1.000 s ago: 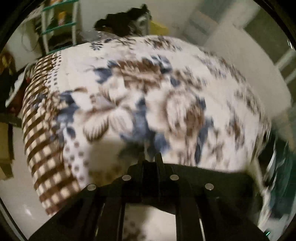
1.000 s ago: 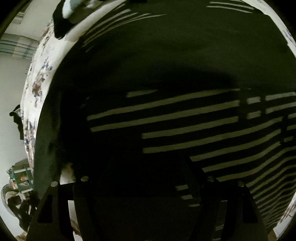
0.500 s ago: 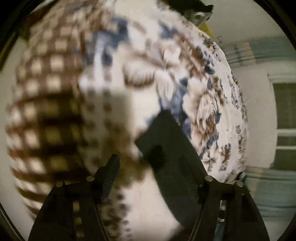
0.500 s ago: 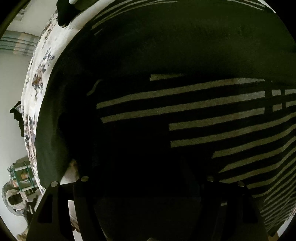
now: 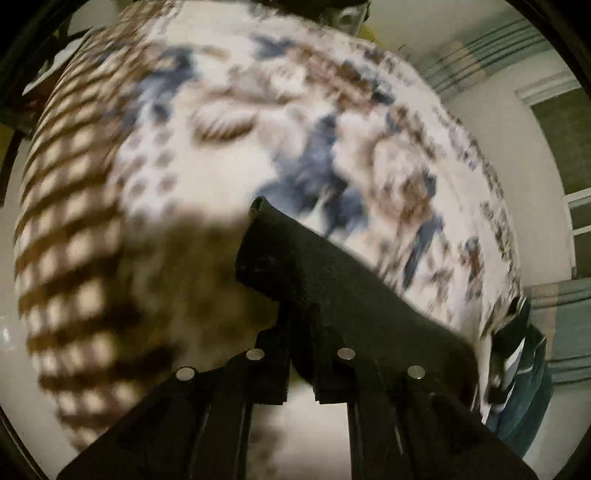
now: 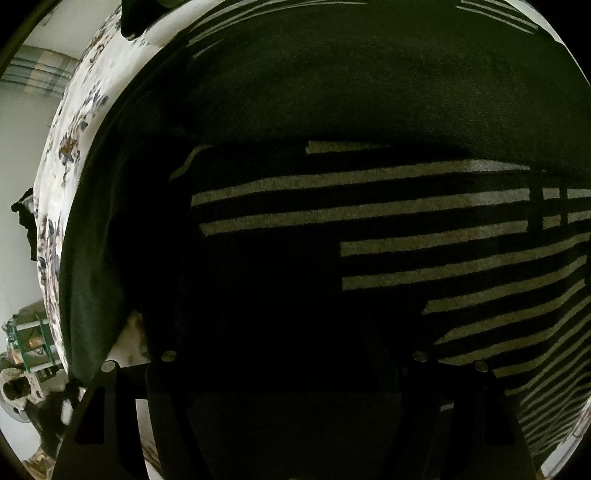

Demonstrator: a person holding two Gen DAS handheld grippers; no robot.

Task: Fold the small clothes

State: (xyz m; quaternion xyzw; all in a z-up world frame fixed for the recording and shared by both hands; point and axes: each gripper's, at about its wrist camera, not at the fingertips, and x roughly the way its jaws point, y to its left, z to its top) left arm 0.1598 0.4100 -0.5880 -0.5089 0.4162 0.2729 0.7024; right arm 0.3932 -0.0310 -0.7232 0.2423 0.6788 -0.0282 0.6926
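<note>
A black garment with pale stripes (image 6: 369, 206) lies spread on the bed and fills the right wrist view. My right gripper (image 6: 295, 317) hangs just above it, pointing steeply down. Its fingers stand wide apart in deep shadow with nothing pinched between them. In the left wrist view a plain black corner of the garment (image 5: 332, 280) runs from the jaws up to a folded tip. My left gripper (image 5: 297, 343) is shut on that black cloth, just above the floral bedspread (image 5: 332, 129).
The bedspread has a brown checked border (image 5: 66, 221) at its left edge, with pale floor beyond. Dark clothing (image 5: 325, 7) lies at the bed's far end. A small green shelf (image 6: 29, 339) stands on the floor. Blue cloth (image 5: 528, 387) shows at the right.
My left gripper was shut and empty, opened around the black cloth corner while sinking toward the bed, and is now shut on it. The right gripper has kept still.
</note>
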